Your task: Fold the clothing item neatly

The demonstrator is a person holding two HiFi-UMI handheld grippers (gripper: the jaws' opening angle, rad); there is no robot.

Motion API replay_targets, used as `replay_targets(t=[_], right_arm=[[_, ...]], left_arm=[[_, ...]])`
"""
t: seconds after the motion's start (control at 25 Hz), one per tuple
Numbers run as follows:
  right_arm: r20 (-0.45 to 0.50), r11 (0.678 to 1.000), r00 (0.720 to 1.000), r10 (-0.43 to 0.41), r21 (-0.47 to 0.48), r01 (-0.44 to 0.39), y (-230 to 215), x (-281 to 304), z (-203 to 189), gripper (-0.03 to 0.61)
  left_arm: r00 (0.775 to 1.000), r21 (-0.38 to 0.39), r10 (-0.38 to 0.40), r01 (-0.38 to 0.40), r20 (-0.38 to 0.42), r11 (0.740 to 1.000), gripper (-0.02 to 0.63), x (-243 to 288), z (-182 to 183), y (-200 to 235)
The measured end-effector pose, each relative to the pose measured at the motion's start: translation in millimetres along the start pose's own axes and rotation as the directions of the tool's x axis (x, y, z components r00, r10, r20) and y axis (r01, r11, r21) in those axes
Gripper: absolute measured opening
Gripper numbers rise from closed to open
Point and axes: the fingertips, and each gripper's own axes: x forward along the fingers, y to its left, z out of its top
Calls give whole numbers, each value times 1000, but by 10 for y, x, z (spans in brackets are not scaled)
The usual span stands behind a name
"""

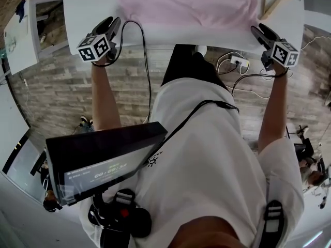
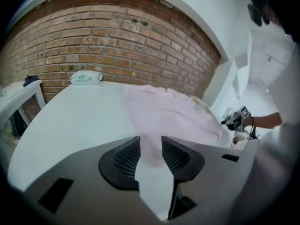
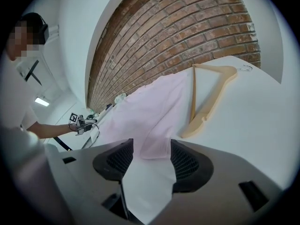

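Arms stretched out, tongs tilted down at table (image 1: 85,4) edge. My left tongs (image 2: 150,146) half-narrowed round cloth (image 1: 186,4) hem, right tongs (image 3: 151,149) wide

You wear a white short-sleeved T-shirt (image 1: 207,159) and black legwear (image 1: 185,66). A black cable (image 1: 194,112) runs across your chest to a black box (image 1: 103,156) with a lit display. Your left gripper (image 1: 111,24) and right gripper (image 1: 261,32) are grey, with black ribbed pads (image 2: 126,158). Each carries a cube (image 1: 95,48) of black-and-white square markers.

Pink garment (image 1: 186,4) beyond top edge
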Motion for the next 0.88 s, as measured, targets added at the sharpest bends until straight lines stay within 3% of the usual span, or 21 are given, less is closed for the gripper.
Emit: replay_targets(t=[0.12,0.24,0.36,0.56,0.68,0.76,0.88], right_arm=[[2,1000,1000,9,-7,-9,34,42,20,255],[3,1000,1000,19,-19,-19,76,99,55,255],[19,999,999,30,-36,-29,166,45,49,255],[40,997,998,50,-53,-48,276,-149,-91,255],[52,997,997,61,-47,-58,343,-149,-124,255],[49,997,997,63,-47,-61,391,-162,-143,255],[57,997,997,54,-53,-51,421,-164,-108,255]], left_arm=[[988,25,-120,118,96,993,146,70,307,-311],[966,94,-256,251,45,963,146,248,307,-756],[939,92,-344,345,-24,934,146,265,21,-1205],[887,-23,-458,457,-66,889,146,-82,-650,-1880],[852,-55,-498,496,-160,866,135,-289,-1053,-2095],[857,-40,-479,481,-190,876,133,-392,-1234,-2124],[913,-42,-396,394,-97,918,135,-429,-1159,-1910]])
